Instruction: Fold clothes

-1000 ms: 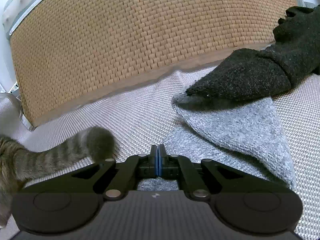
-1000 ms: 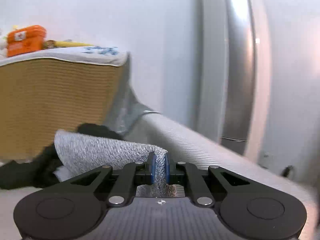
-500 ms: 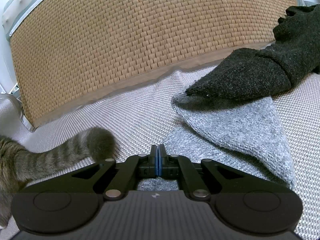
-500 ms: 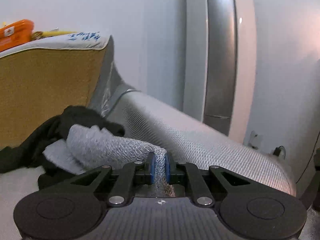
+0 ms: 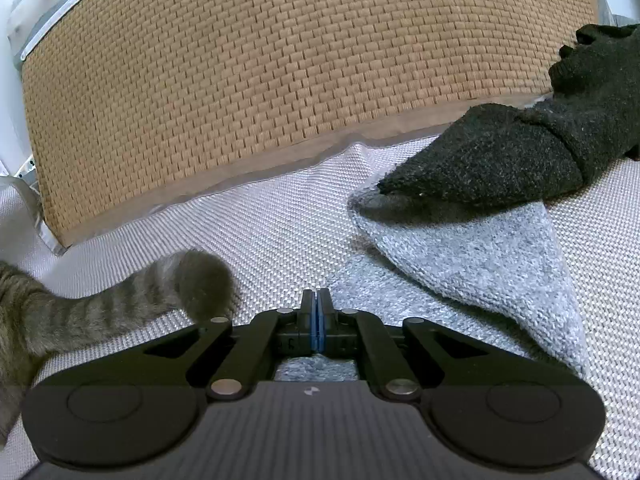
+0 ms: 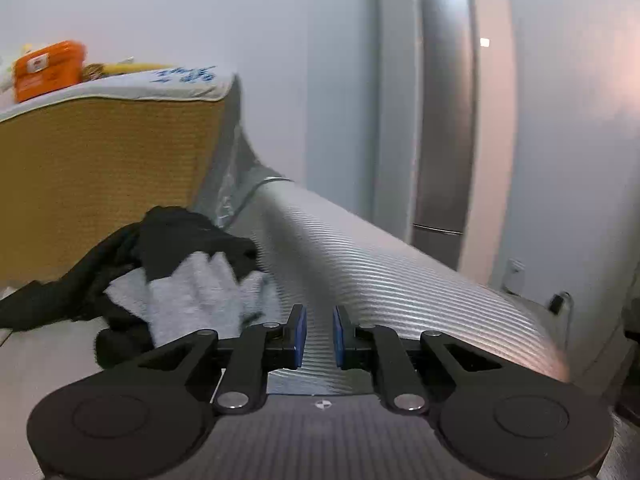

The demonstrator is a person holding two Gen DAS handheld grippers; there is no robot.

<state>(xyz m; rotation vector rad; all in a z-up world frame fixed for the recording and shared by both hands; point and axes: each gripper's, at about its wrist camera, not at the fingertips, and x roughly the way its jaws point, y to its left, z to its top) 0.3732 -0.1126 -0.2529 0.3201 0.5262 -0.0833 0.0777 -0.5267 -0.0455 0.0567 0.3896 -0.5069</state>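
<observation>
We see the left gripper [image 5: 317,300] low over the pale woven cover [image 5: 260,236], its blue pads pressed together, grey knit showing just under them. The grey knit cloth [image 5: 472,264] spreads off to the right, with a dark knit garment [image 5: 532,160] lying over its far edge. At left, a cat's striped tail [image 5: 160,292] curls near the gripper. Behind stands a woven rattan panel [image 5: 280,72].

Fuzzy grey knit garment [image 5: 472,256], woven wicker panel [image 5: 280,72], coarse-weave cloth cover [image 5: 272,232].
</observation>
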